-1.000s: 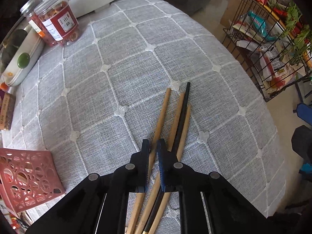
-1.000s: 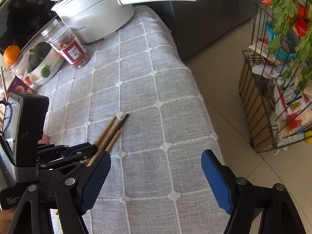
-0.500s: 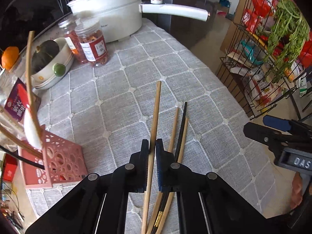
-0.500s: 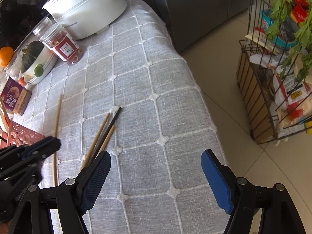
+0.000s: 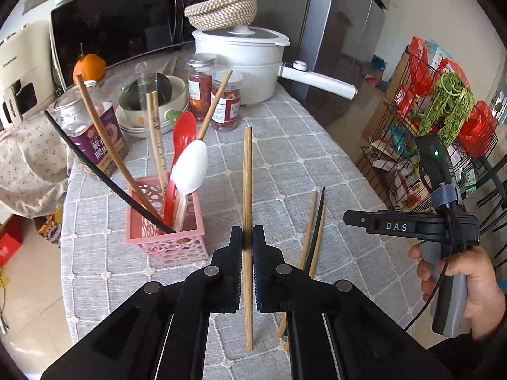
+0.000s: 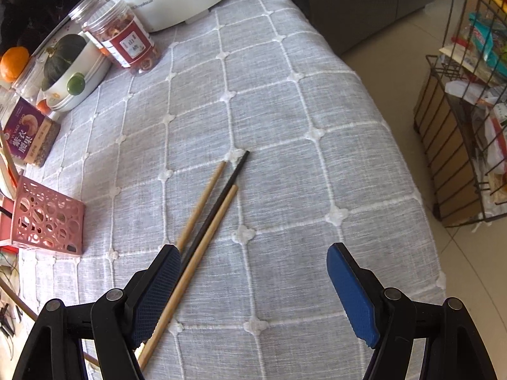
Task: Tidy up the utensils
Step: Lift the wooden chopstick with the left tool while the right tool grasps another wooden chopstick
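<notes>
My left gripper (image 5: 248,237) is shut on a wooden chopstick (image 5: 247,177) and holds it raised above the grey checked tablecloth (image 5: 285,158), right of the pink perforated utensil basket (image 5: 164,243). The basket holds several chopsticks, a red spoon (image 5: 183,133) and a white spoon (image 5: 190,167). Three chopsticks, two wooden and one black (image 6: 215,202), lie on the cloth; they also show in the left wrist view (image 5: 313,231). My right gripper (image 6: 253,288) is open and empty just above their near ends. The basket (image 6: 47,218) is at its left.
A white pot with a long handle (image 5: 250,60), two red-filled jars (image 5: 225,98), a bowl (image 5: 155,101), a purple-labelled jar (image 5: 101,139), an orange (image 5: 88,66) and a microwave (image 5: 120,22) stand at the back. A wire rack (image 5: 443,126) stands on the floor beyond the table's right edge.
My left gripper has lifted one wooden chopstick off the cloth and tilted up, bringing the basket into view. My right gripper has moved down toward the three chopsticks on the cloth.
</notes>
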Demonstrator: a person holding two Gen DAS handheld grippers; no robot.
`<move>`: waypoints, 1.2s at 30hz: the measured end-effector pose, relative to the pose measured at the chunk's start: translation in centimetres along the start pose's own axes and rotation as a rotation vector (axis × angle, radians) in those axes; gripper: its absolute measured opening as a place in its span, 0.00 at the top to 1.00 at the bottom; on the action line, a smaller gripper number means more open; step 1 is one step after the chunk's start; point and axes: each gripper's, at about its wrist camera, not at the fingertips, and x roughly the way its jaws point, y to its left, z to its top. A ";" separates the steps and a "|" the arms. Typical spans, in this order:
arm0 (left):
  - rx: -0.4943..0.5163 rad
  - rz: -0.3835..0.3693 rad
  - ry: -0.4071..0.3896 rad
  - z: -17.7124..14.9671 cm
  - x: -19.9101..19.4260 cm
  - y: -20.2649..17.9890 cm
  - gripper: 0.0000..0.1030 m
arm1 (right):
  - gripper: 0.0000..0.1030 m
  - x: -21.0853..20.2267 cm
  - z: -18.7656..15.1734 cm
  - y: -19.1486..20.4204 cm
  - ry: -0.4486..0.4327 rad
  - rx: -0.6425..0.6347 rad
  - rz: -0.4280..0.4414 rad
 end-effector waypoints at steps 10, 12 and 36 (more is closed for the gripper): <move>-0.076 -0.020 -0.022 -0.5 -1.5 4.4 0.94 | 0.57 3.7 1.1 3.1 0.068 0.030 0.075; -0.082 -0.020 -0.023 -0.5 -1.6 5.0 0.94 | 0.62 4.6 1.3 3.3 0.087 0.052 0.089; -0.113 -0.015 -0.026 -0.5 -2.3 6.7 0.94 | 0.79 6.8 1.7 5.1 0.143 0.038 0.052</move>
